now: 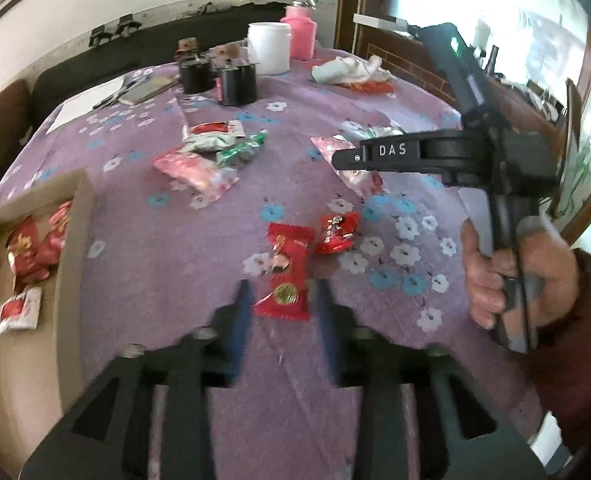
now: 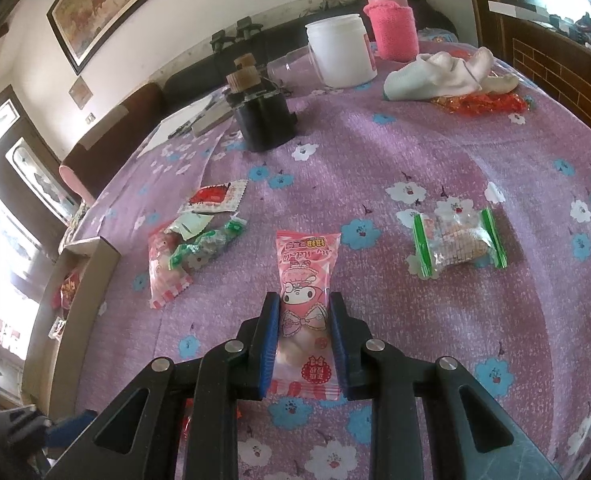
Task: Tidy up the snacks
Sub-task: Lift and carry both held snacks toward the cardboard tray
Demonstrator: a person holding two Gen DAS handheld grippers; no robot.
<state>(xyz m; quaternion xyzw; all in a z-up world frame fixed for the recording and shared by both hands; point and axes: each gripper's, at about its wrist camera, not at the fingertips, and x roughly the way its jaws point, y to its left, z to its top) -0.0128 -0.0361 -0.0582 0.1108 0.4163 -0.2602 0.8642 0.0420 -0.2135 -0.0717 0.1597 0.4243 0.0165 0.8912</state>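
From the left wrist, your left gripper (image 1: 283, 300) stood with its jaws apart around a red wrapped candy (image 1: 285, 276); the blue pads flanked it without clearly pressing, so I judged it not yet gripped. A second red candy (image 1: 337, 233) lay just beyond the right finger. Off to the left of the fingers, the cardboard box (image 1: 80, 216) already held several red candies and one white-and-red packet, so part of the sorting looked done. Farther ahead of the fingers, a heap of pink, green and white packets (image 1: 211, 156) waited loose on the purple floral cloth (image 1: 155, 248).

From the right wrist, your right gripper (image 2: 304, 320) was closed narrowly on a pink cartoon-print snack pack (image 2: 305, 280), pads against both edges, the pack lying flat on the cloth and not yet lifted. To the right of the fingers sat a clear green-edged packet (image 2: 457, 242); to the left, the mixed heap. Most snacks remained outside the box.
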